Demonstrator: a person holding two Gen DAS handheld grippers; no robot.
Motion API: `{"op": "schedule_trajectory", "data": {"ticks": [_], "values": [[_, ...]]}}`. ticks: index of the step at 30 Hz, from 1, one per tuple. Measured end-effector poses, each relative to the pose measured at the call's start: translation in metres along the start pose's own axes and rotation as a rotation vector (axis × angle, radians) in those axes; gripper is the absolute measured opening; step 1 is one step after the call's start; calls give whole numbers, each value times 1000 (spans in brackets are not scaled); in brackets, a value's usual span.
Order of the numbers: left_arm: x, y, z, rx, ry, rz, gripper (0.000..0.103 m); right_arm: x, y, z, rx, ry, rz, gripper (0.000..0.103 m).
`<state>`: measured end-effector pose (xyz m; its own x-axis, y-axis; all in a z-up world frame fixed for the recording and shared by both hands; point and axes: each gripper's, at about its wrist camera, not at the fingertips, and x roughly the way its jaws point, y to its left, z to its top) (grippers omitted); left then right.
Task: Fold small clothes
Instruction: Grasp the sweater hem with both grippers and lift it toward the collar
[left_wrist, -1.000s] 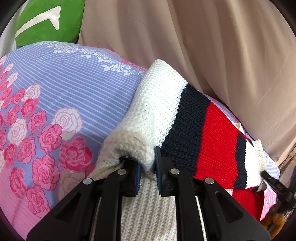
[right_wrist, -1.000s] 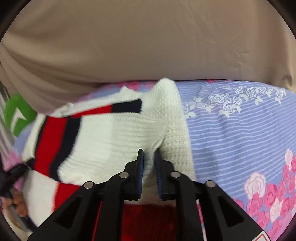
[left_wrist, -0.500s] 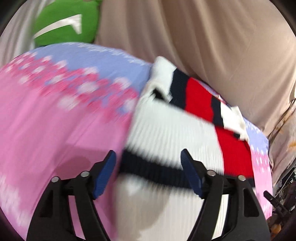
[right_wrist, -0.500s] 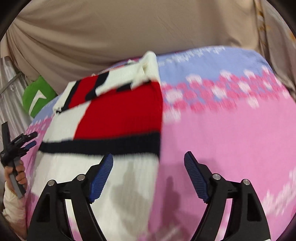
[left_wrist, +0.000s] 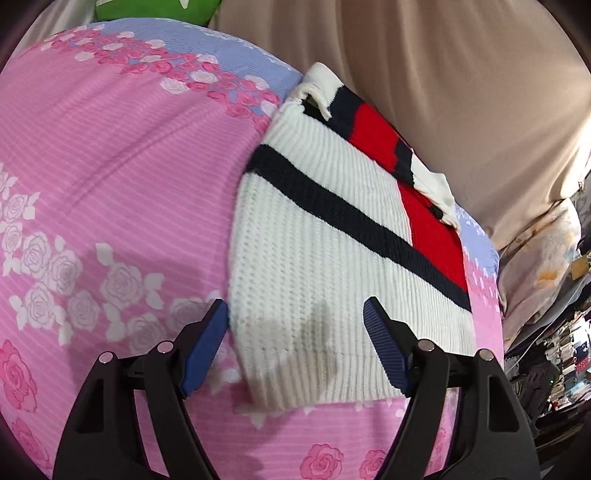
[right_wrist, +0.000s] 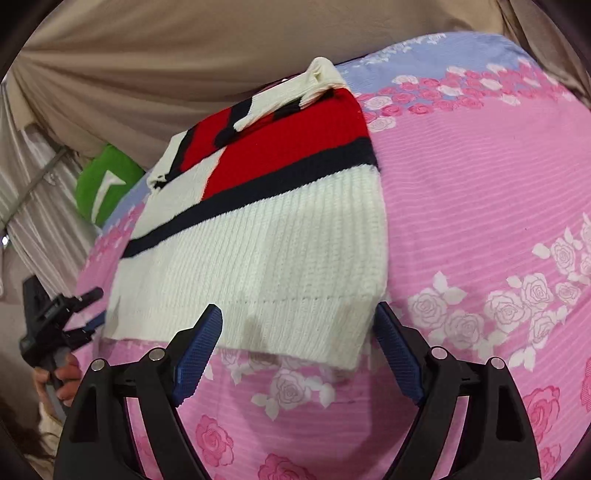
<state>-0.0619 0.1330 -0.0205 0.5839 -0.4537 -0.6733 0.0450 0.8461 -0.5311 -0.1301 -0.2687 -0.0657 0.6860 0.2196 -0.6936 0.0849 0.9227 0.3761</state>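
Left wrist: left claw (left_wrist: 295, 343) wide open over sweater (left_wrist: 325, 258).

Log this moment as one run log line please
left gripper open | right gripper open | sweater flat on bedsheet, sleeves folded in

a rose-print bed with one sweater on it

the bed (left_wrist: 122, 177) wears a pink sheet with fine stripes and pink and white roses, turning to a lilac-blue band at its far edge. a knitted sweater (left_wrist: 332, 258) lies flat on it, folded, white with a navy stripe and a red block, its ribbed hem toward the cameras. beyond the sweater, at the bed's far edge, a green cushion (right_wrist: 105, 184) rests by the lilac band.
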Motion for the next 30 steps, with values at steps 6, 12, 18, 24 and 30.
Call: {"op": "schedule_trajectory", "data": {"ticks": [6,12,18,24,30], "values": [[15,-12,-1,2,53,-36,38,6,1,1,4,13,0,72],[12,-17,3,2,40,-36,7,10,-16,6,99,24,62,15],[-34,-34,9,40,-61,-80,6,-26,-7,4,76,-100,161,11],[-89,-46,4,104,-153,-149,6,-83,-1,-7,17,-254,258,10],[-160,-56,-20,230,-297,-264,6,-157,3,-39,-117,-434,423,10]]}}
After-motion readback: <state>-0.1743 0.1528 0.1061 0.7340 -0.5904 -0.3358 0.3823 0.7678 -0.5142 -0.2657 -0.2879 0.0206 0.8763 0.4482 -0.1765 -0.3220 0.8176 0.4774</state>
